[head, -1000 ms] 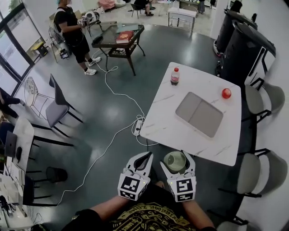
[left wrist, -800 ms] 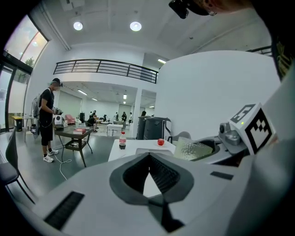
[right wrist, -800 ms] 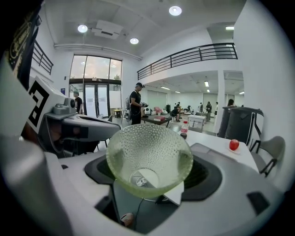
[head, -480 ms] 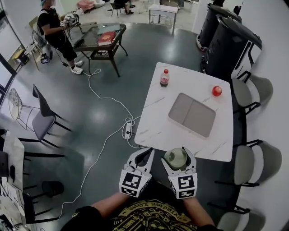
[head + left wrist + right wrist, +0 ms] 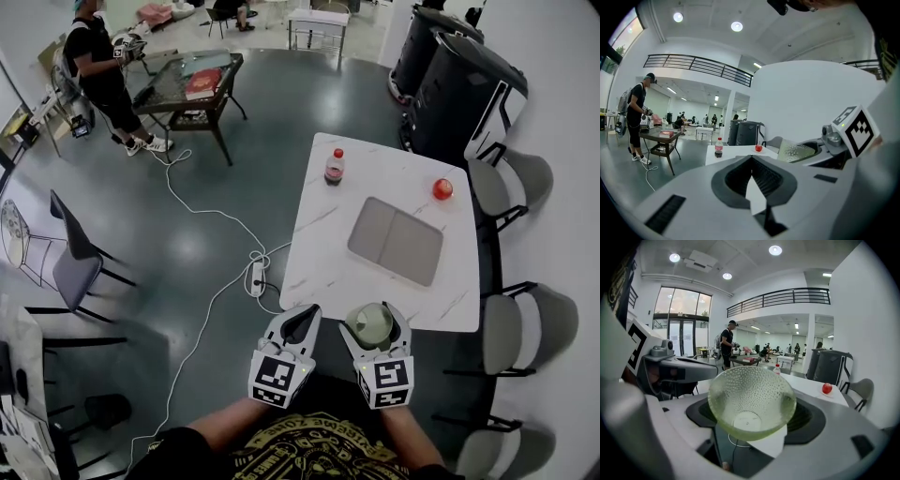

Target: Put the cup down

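Note:
A pale green dimpled glass cup point(image 5: 751, 401) sits between the jaws of my right gripper point(image 5: 374, 324), which is shut on it. In the head view the cup point(image 5: 369, 323) hangs over the near edge of the white marble table point(image 5: 328, 253). My left gripper point(image 5: 300, 322) is just left of it, jaws closed together with nothing in them, off the table's near left corner. In the left gripper view the jaws point(image 5: 752, 176) meet, and the cup point(image 5: 794, 150) shows to the right.
On the table lie a grey tray point(image 5: 395, 241), a cola bottle point(image 5: 334, 168) at the far left and a red apple point(image 5: 442, 189) at the far right. Grey chairs point(image 5: 511, 323) line the right side. A white cable and power strip point(image 5: 255, 277) lie on the floor left.
Both grippers have come closer to the table; the cup now hangs over its near edge. The view has shifted forward. Neither grip has altered.

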